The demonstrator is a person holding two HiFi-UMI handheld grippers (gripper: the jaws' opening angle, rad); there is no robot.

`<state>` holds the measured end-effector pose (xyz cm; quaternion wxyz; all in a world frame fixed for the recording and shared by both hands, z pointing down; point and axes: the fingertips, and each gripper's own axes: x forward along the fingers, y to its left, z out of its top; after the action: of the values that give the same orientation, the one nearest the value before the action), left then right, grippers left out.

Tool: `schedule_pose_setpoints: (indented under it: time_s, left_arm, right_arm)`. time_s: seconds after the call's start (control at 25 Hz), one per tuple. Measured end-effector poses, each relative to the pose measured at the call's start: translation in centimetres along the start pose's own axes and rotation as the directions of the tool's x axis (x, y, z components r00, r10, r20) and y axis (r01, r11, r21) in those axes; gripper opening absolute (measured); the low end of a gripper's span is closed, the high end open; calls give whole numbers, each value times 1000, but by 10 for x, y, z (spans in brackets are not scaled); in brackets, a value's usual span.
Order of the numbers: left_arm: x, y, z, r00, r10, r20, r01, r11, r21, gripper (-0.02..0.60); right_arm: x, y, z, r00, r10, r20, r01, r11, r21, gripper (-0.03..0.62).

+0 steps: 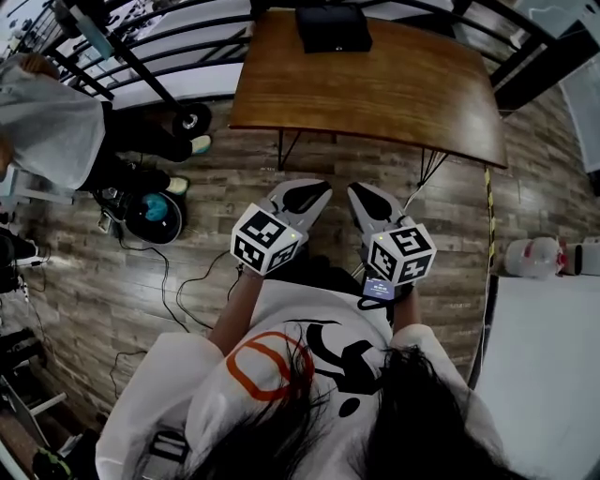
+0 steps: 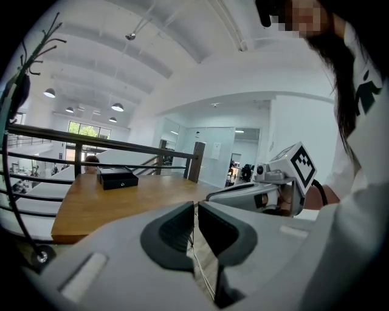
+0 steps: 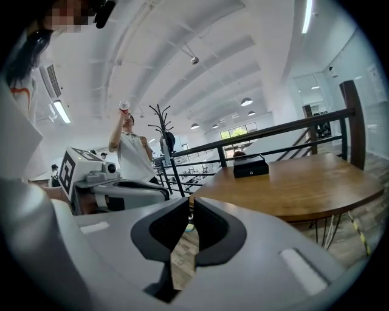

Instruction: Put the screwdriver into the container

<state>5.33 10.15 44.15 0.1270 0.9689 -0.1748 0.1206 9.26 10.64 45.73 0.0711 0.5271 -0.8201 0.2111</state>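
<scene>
- Left gripper (image 1: 312,190), right gripper (image 1: 362,193): side by side, close to operator's torso, above wood-plank floor (image 1: 112,272), short of wooden table (image 1: 394,94).
- Both jaw pairs clenched, nothing betw. them.
- Black box (image 1: 333,28): on table, far edge, near railing (image 1: 178,47).
- Screwdriver loc.: cannot tell.
- Bystander (image 1: 47,127): at left.

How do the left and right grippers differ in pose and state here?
The left gripper angles inward to the right, while the right gripper angles inward to the left, so their tips converge. The right gripper sits slightly lower in the head view than the left gripper. Shared: both have jaws closed on nothing, short of the table.
</scene>
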Motion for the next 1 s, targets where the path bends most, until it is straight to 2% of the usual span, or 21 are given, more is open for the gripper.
schedule_pose_setpoints:
  time_s: [0.36, 1.0]
  left_arm:
    - [-8, -27, -6, 1000, -14, 14, 13, 1000, 21, 17]
    - [-14, -32, -1, 999, -19, 38, 17, 999, 35, 17]
  right_arm:
    - [-23, 16, -9, 1000, 7, 25, -6, 1000, -28, 25]
    - [-31, 21, -2, 999, 1, 36, 2, 996, -84, 25]
